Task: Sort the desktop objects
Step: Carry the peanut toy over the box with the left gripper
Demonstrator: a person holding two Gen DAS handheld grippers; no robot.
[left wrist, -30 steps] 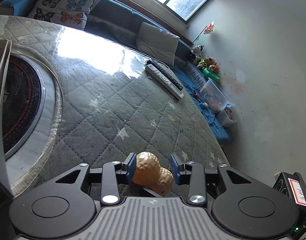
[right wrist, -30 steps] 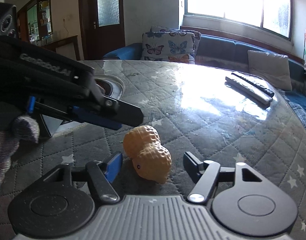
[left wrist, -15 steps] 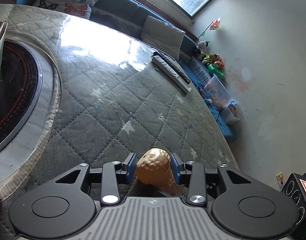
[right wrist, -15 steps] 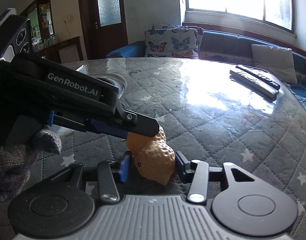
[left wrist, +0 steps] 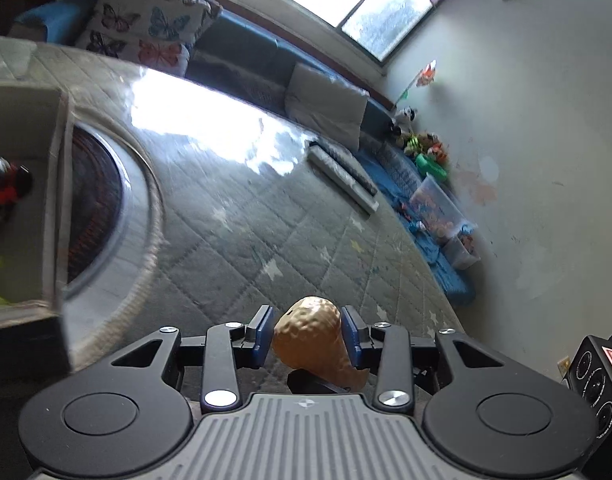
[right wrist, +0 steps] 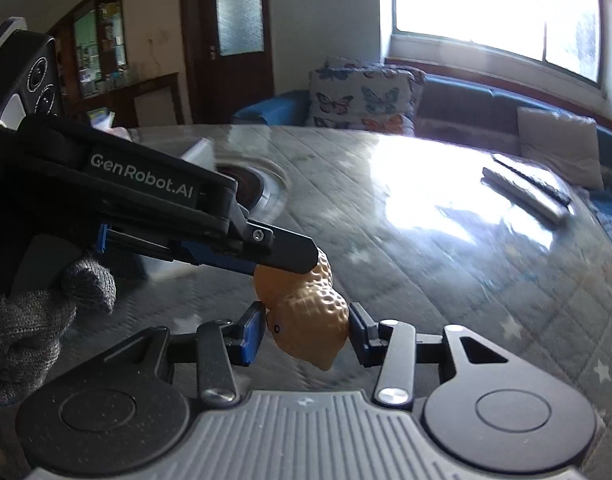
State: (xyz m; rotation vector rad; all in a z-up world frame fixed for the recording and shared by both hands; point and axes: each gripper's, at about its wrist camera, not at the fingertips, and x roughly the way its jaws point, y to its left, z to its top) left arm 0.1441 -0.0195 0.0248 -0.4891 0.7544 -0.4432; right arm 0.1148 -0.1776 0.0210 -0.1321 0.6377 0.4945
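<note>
A home living room, told by its furnishings — a blue sofa (right wrist: pixel 457 96) runs under the window (right wrist: pixel 493 8), with a butterfly-print cushion (right wrist: pixel 361 94) on it. In front of the sofa stands a quilted-cover table (left wrist: pixel 290 232) bearing remote controls (left wrist: pixel 341 172); at the sofa's far end lie children's toys (left wrist: pixel 425 152) — a wooden door (right wrist: pixel 230 36) stands left of the sofa.
</note>
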